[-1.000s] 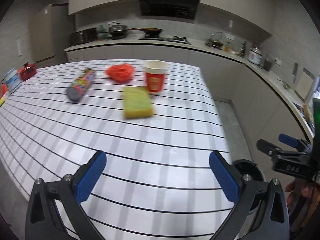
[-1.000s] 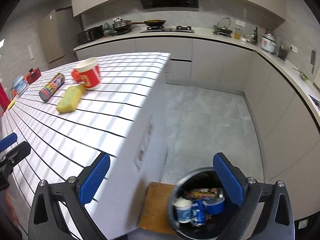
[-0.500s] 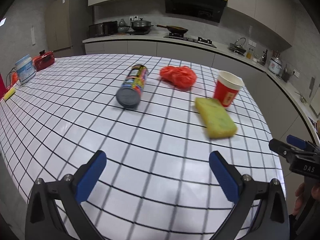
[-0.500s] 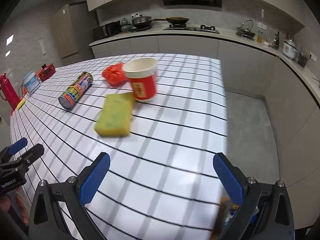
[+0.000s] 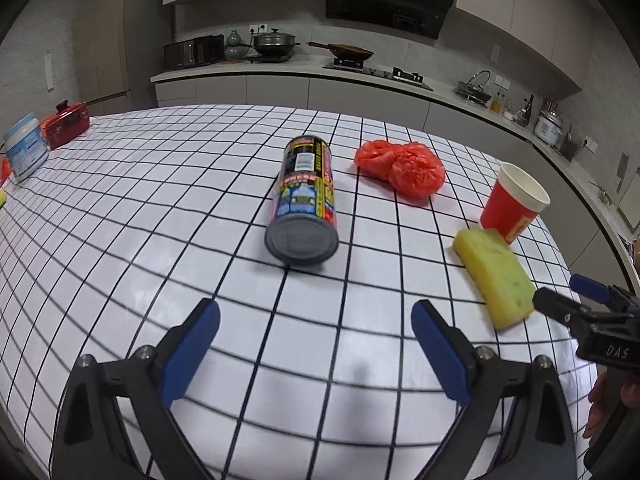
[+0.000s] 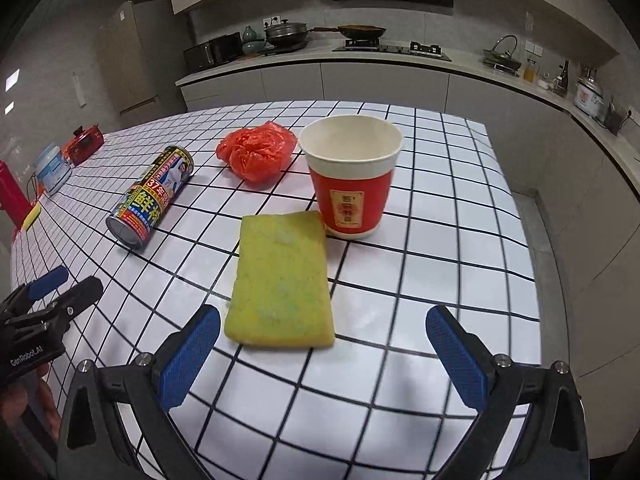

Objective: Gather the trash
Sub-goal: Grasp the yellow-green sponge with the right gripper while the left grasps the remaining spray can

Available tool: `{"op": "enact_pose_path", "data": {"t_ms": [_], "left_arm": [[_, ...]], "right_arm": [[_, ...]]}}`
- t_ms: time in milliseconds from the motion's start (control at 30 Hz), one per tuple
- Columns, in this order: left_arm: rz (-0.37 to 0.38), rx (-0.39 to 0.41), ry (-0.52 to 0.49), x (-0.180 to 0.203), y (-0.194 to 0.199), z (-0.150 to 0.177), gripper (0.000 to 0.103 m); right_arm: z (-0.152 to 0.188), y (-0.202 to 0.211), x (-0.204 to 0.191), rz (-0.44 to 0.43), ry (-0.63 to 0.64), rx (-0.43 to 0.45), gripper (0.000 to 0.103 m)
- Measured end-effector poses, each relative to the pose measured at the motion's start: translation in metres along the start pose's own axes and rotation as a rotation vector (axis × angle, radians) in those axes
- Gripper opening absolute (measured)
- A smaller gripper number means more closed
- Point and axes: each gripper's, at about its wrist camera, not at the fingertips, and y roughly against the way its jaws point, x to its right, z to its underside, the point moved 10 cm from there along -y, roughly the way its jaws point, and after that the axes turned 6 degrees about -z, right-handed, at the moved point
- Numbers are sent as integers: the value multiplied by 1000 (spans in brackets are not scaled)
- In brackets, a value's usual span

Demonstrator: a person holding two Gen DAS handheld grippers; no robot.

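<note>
Right wrist view: nothing's picked up yet. The right gripper [image 6: 322, 346] gapes empty over the sponge [image 6: 282, 280]; the left gripper [image 5: 316, 336], jaws closing on nothing, faces the can [image 5: 304, 206]. Cup [image 6: 352, 176] and bag [image 6: 256, 154] sit on the table [image 6: 440, 208] too

**Cut off, hidden or too small to read**

In the left wrist view the right gripper [image 5: 560, 300] is cut by the right edge, so only one dark finger and a blue tip show; the hand [image 5: 600, 400] below it is half out of frame. In the right wrist view the left gripper [image 6: 60, 292] runs off the left edge likewise. The can [image 5: 306, 196] hides its far end there. The sponge [image 6: 280, 280] covers the paper cup's [image 6: 352, 176] lower left edge. The small print on the cup's label cannot be read.
</note>
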Motion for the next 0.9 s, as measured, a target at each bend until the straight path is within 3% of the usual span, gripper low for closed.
{"op": "enact_pose_path", "data": {"t_ms": [267, 400, 667, 833, 867, 900], "left_arm": [[29, -16, -6, 0, -36, -29, 93], [47, -32, 0, -2, -52, -39, 88], [54, -57, 11, -9, -72, -50, 85], [59, -107, -19, -4, -84, -40, 70], [49, -91, -33, -3, -82, -40, 63], [44, -88, -40, -2, -81, -39, 54]], "right_arm": [[-10, -33, -9, -2, -12, -28, 103], [-12, -43, -11, 4, -16, -42, 93], [-11, -53, -9, 29, -17, -55, 92], [-12, -56, -7, 54, -16, -55, 87], [-13, -57, -8, 62, -9, -55, 81], [-13, -56, -8, 73, -2, -51, 68]]}}
